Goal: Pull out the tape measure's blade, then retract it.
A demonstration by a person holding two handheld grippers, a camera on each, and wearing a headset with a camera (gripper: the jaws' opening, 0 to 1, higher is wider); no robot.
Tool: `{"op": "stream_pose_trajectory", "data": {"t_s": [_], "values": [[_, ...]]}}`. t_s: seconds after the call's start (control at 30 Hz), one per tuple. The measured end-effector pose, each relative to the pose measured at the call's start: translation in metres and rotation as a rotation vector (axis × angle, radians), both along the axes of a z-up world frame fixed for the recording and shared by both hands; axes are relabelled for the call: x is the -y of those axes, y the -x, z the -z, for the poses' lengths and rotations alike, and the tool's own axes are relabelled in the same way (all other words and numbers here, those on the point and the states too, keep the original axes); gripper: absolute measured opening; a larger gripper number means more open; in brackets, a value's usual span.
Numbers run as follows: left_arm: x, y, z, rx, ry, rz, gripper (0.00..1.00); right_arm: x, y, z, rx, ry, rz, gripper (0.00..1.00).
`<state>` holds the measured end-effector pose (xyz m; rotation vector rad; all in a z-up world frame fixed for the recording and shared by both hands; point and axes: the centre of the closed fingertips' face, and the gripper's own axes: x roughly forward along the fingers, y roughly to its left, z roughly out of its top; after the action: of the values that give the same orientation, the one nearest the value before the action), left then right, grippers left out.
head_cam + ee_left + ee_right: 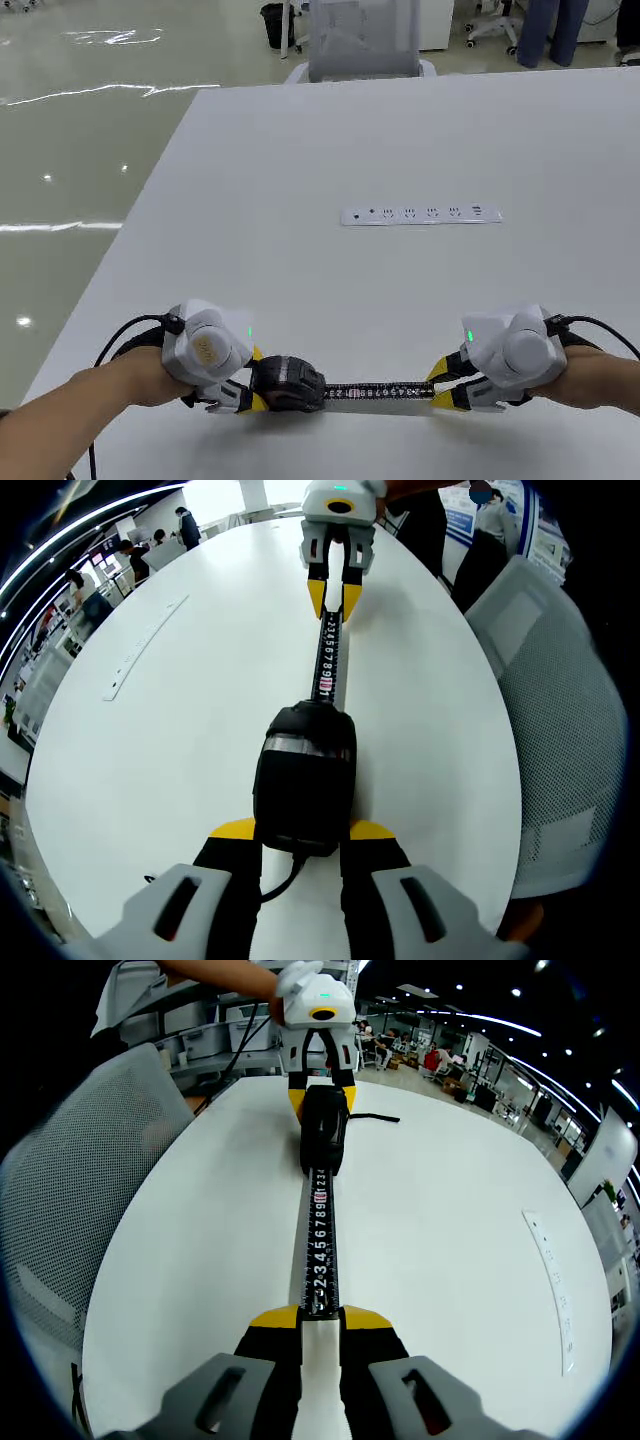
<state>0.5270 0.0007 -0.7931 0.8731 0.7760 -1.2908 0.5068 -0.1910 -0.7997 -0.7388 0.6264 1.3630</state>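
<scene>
Loads of open room on this one. The white bench (300, 200) is bare apart from a flat white power strip (420, 215) out toward the middle, well apart from the action. Everything sits along the bench's near edge. The left end of the setup is also close to the bench's left edge, with shiny floor (70, 150) past it. In the left gripper view a grey mesh chair (560, 710) sits just off the near edge. Another chair (365, 40) is parked at the far edge.

The tape measure (287, 383), a black case, is down low at the near-left part of the bench. I honestly can't tell if it's resting on the surface or just above it. The left claw (257, 380) has its yellow-tipped jaws spread about as wide as the case and clamped on its two sides at the back end.

The blade (380, 391) runs straight out of the case, black with white numbers, across to the right claw (442, 386). That claw's jaws are pinched nearly together on the blade's tip, which sits right between the yellow tips in the right gripper view. A thin black strap (375, 1117) trails off the case onto the bench.
</scene>
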Motion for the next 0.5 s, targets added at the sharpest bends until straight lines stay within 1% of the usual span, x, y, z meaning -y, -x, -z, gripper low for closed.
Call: {"op": "stream_pose_trajectory", "data": {"t_s": [0.5], "values": [[-0.0010, -0.0001, -0.0008, 0.000, -0.003, 0.001, 0.25, 0.0062, -0.0001, -0.0004, 0.001, 0.001, 0.005, 0.12]]}}
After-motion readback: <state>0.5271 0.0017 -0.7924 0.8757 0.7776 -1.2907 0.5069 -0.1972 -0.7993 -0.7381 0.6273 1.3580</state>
